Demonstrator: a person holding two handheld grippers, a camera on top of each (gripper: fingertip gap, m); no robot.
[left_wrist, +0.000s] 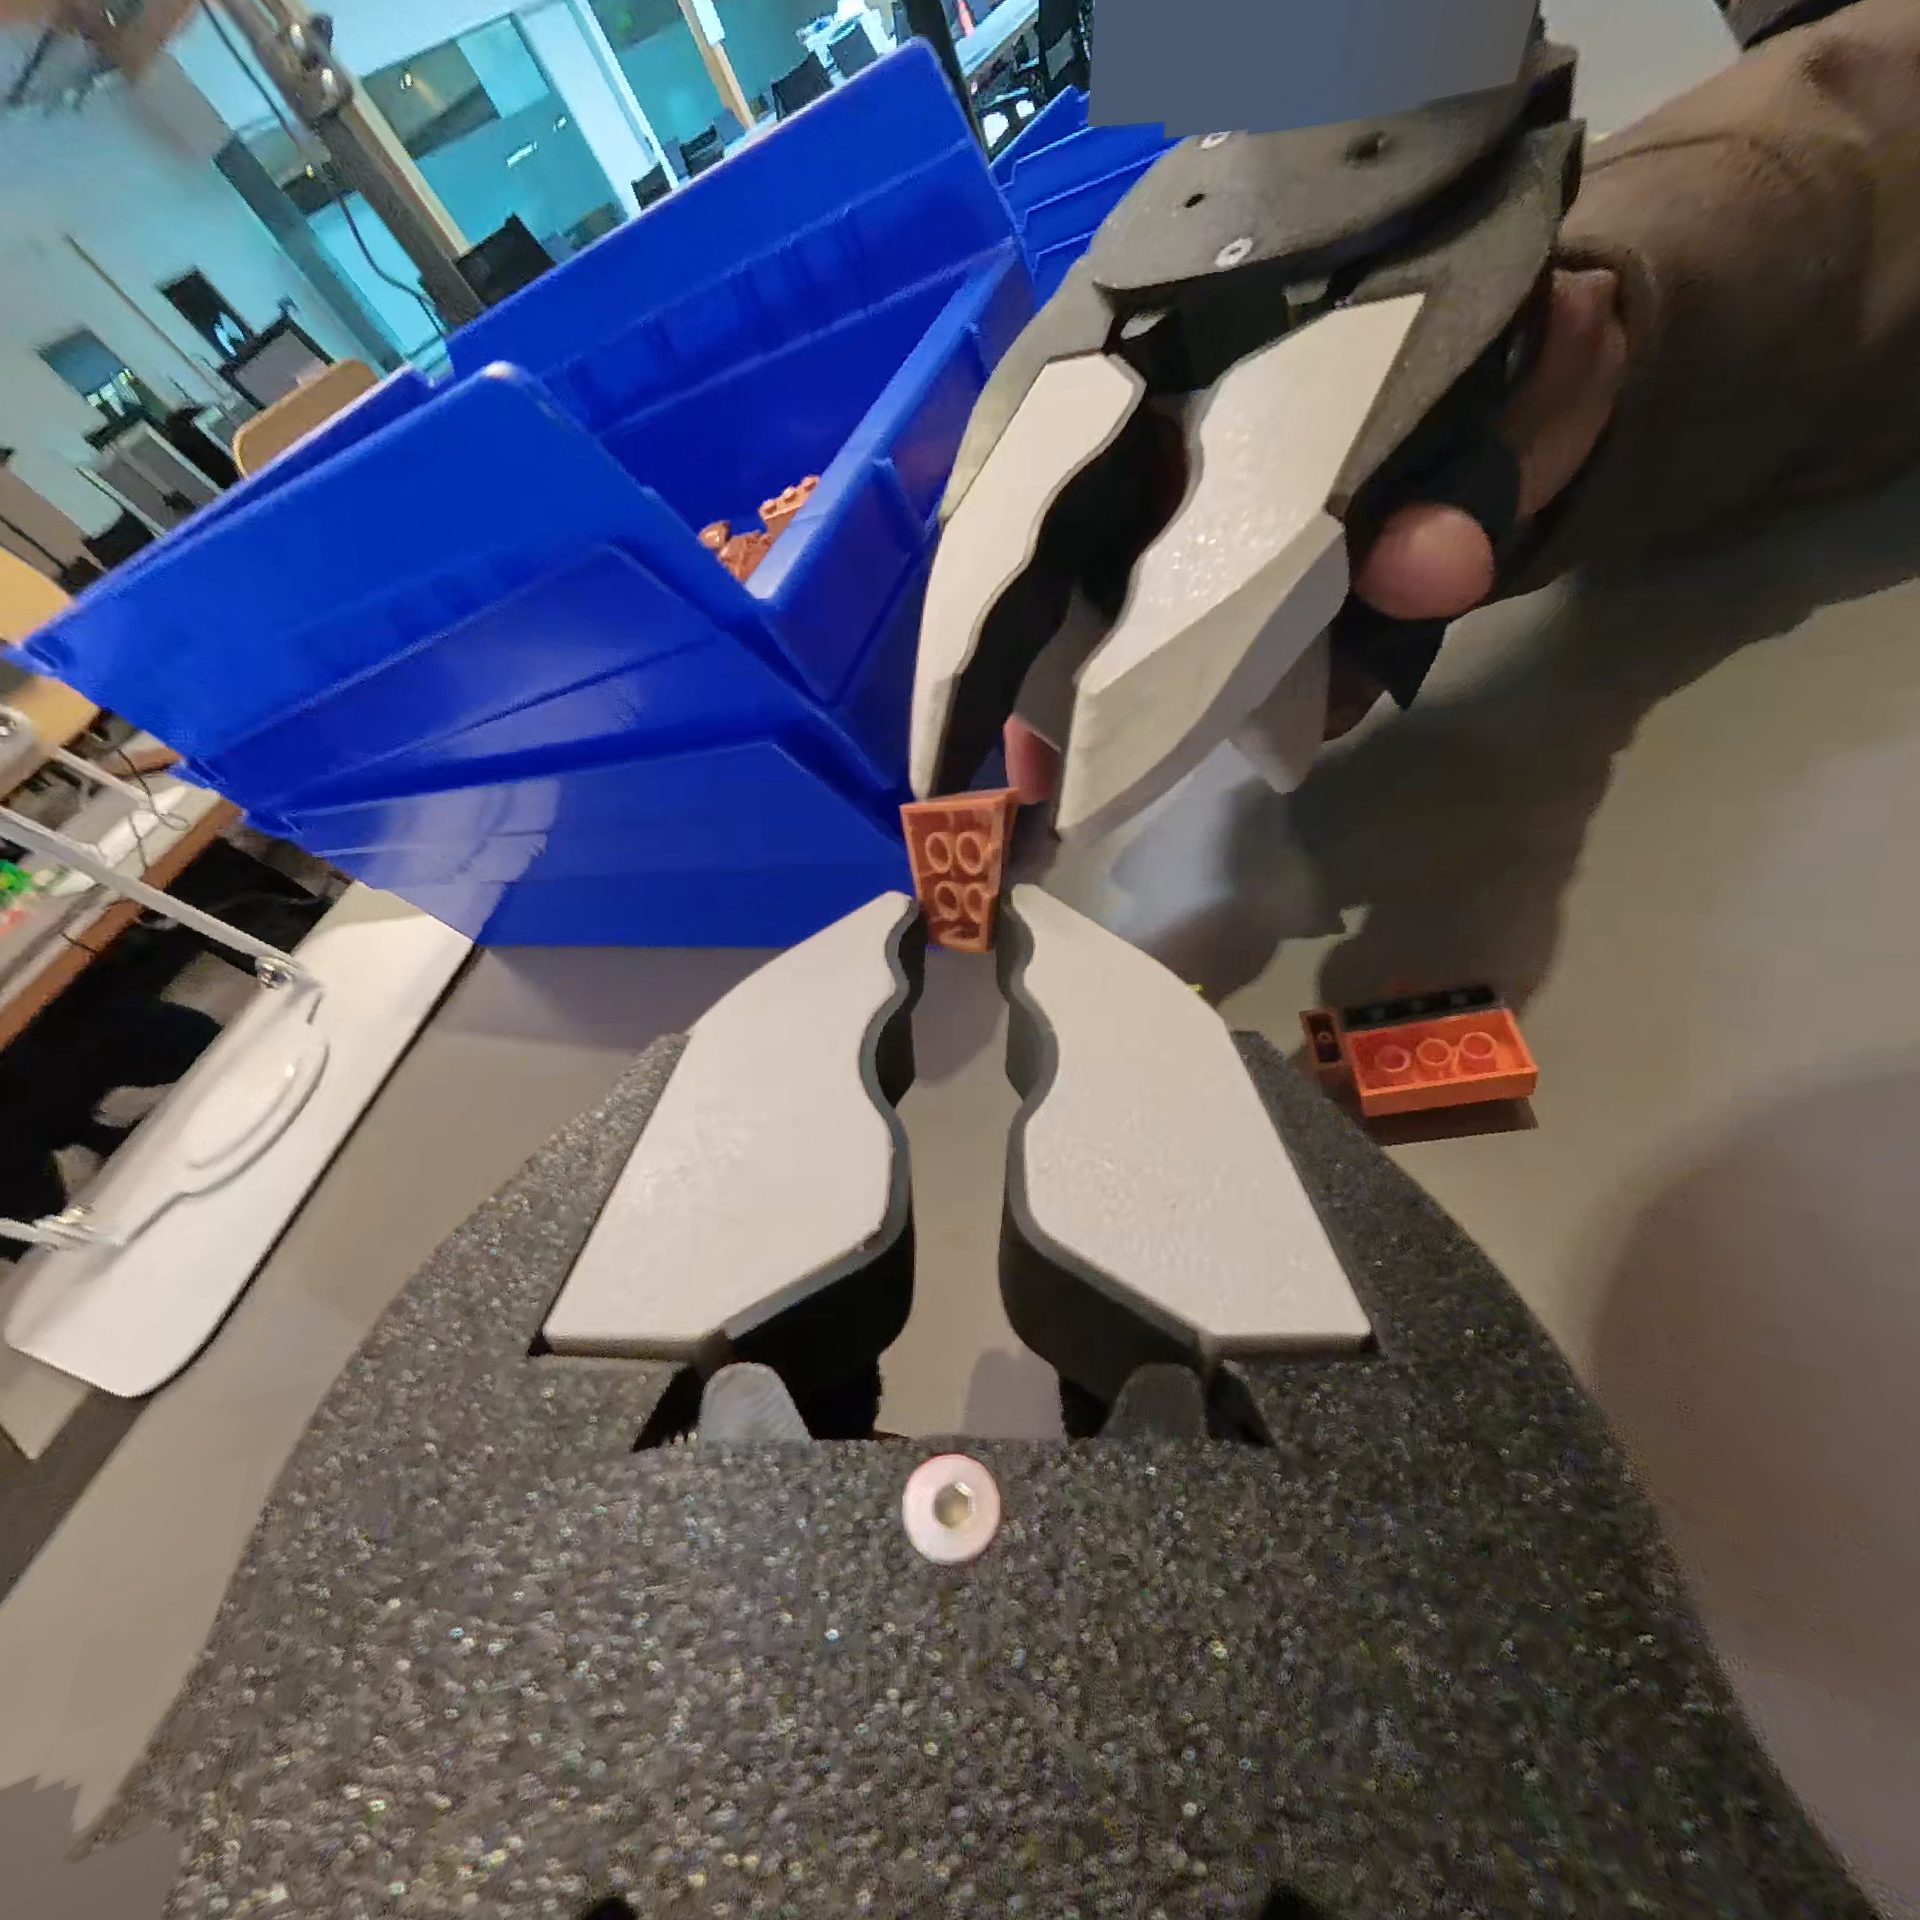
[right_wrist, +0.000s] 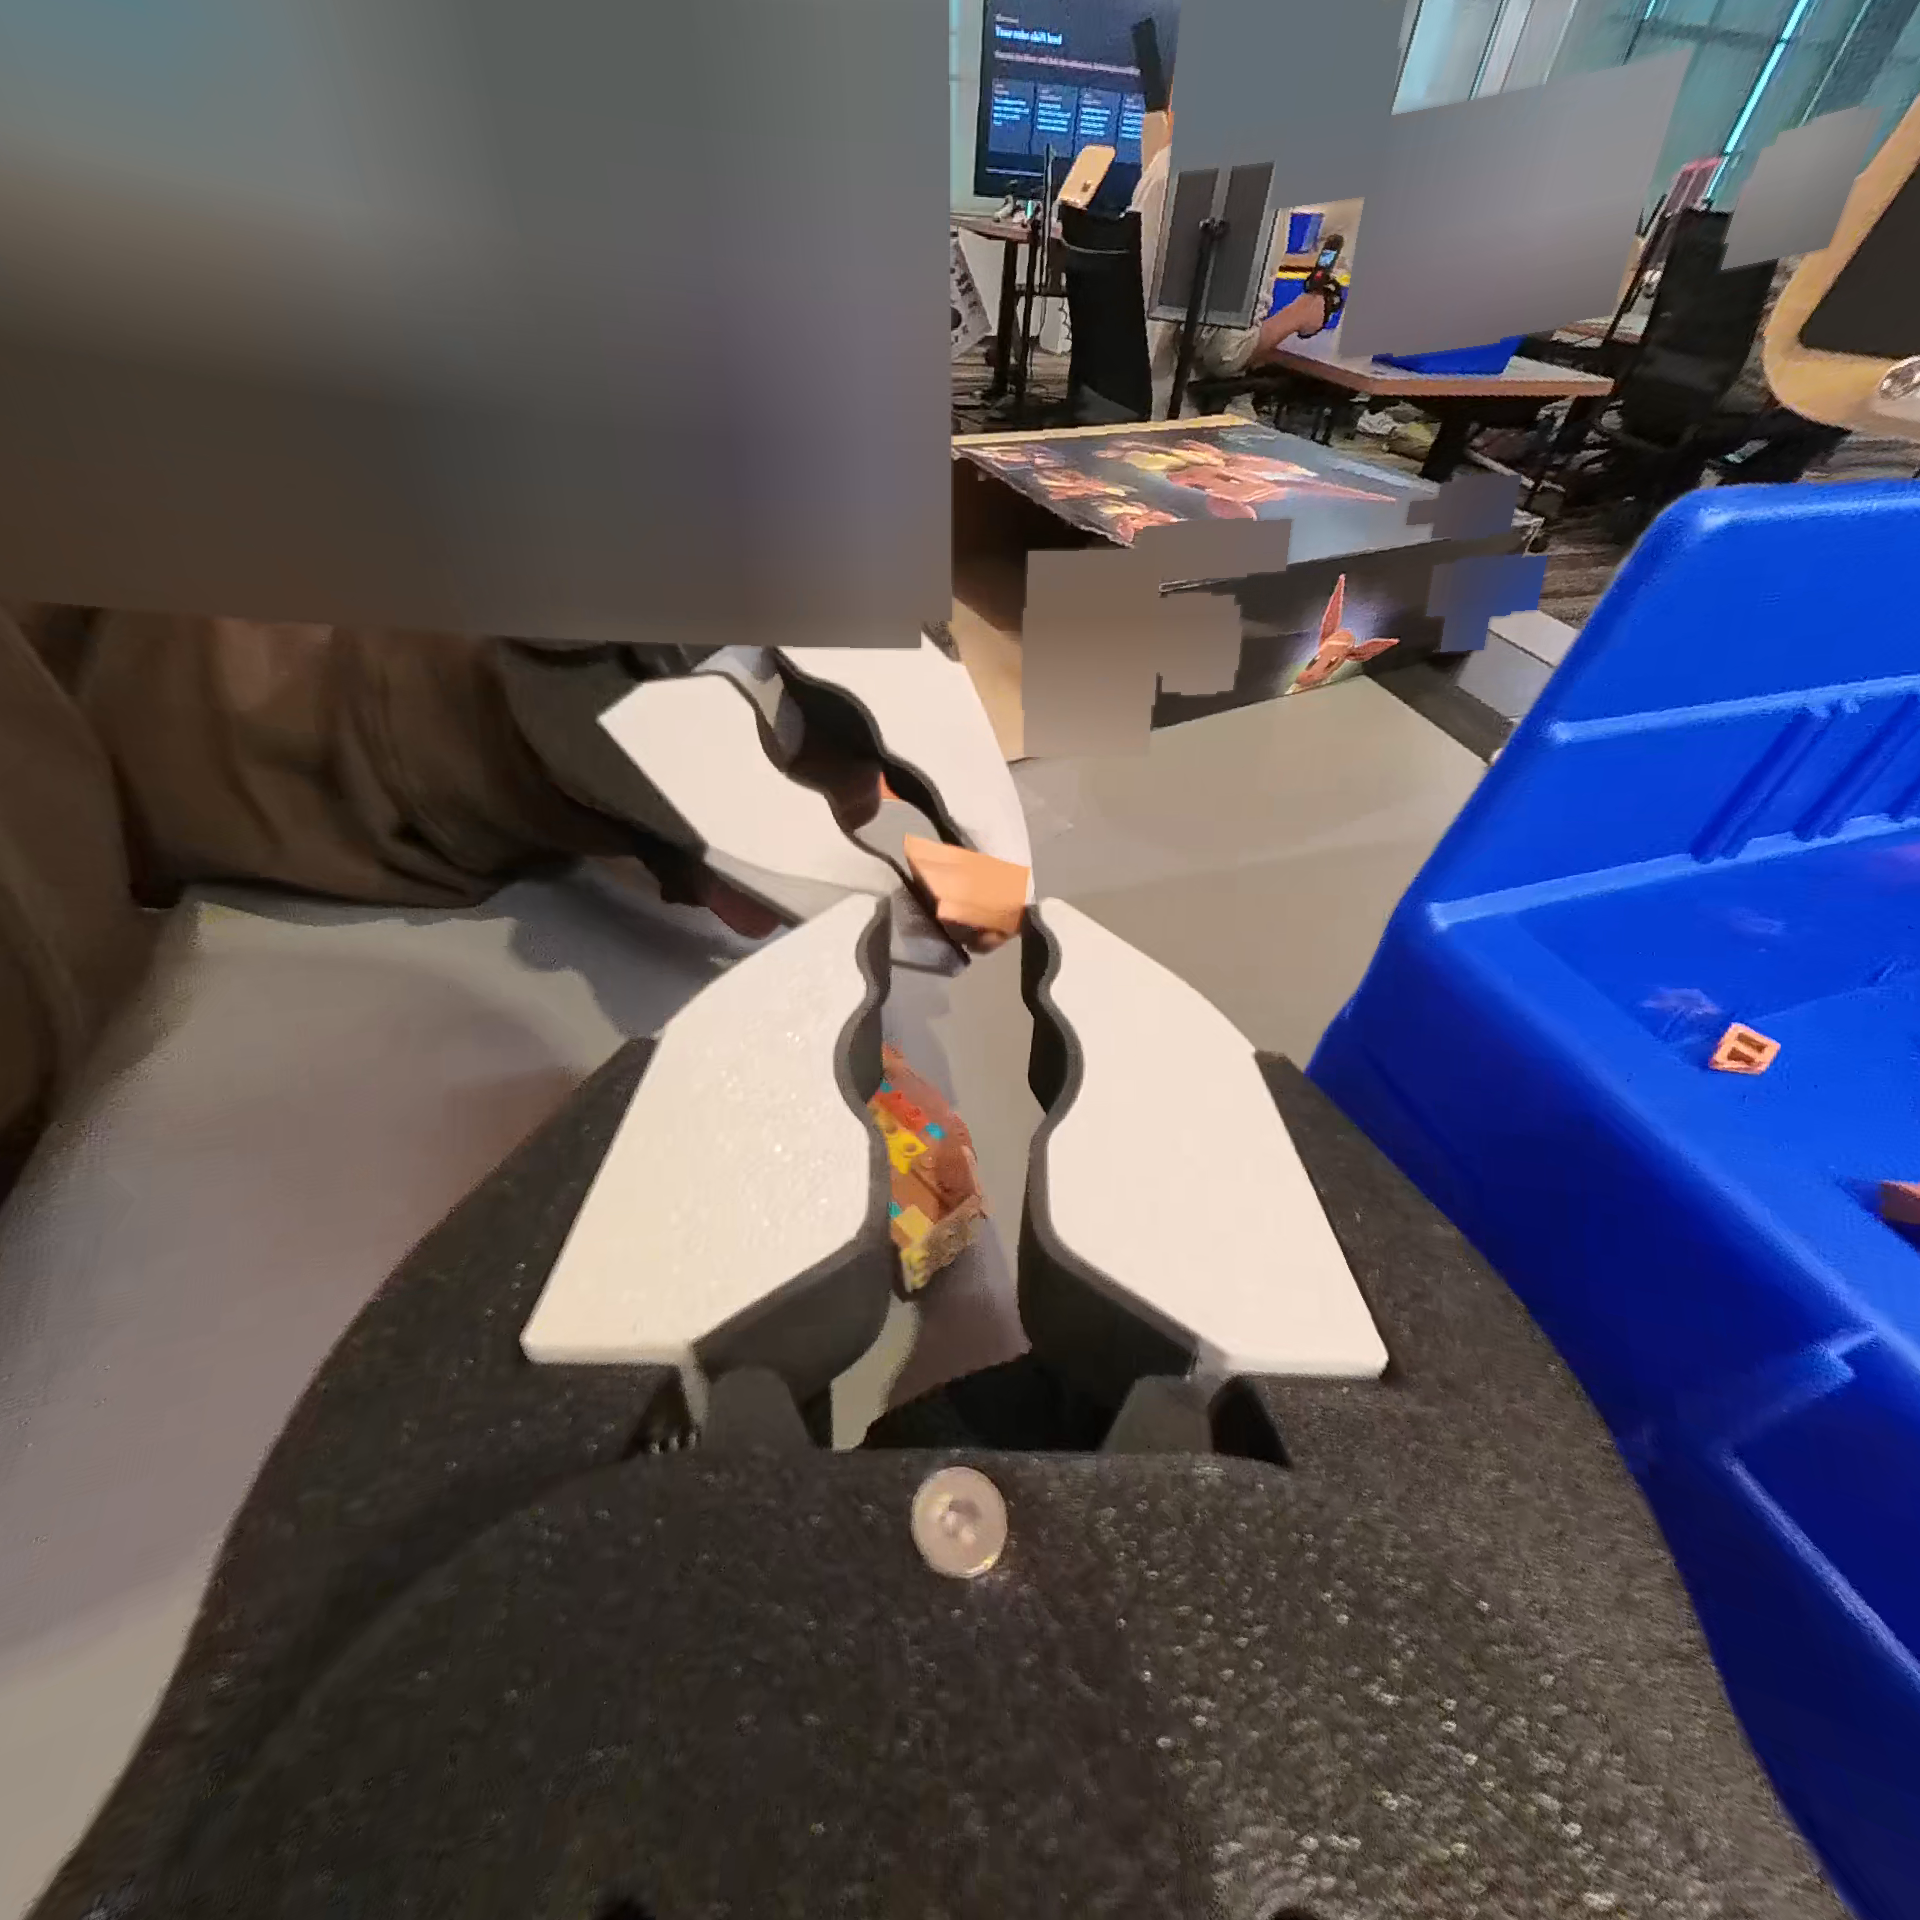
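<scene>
My left gripper (left_wrist: 961, 914) is shut on the narrow end of a small brown wedge brick (left_wrist: 958, 873), holding it above the grey table with its hollow underside facing the camera. My right gripper (left_wrist: 997, 805) comes down from above. Its jaws stand a little apart around the brick's wide end, one tip touching it. In the right wrist view the brick (right_wrist: 971, 883) sits between the tips of my right gripper (right_wrist: 958, 914), and my left gripper (right_wrist: 961, 883) reaches in from the upper left. A small brown and yellow brick model (right_wrist: 925, 1174) lies on the table beneath my right gripper.
Several blue bins (left_wrist: 520, 644) stand behind, one holding brown bricks (left_wrist: 758, 530). A blue bin (right_wrist: 1662, 935) at the right holds a small orange piece (right_wrist: 1745, 1049). An orange and black brick cluster (left_wrist: 1439, 1060) lies on the table. A printed box (right_wrist: 1195, 499) stands farther back. Left and right tips are no more than a few centimetres apart.
</scene>
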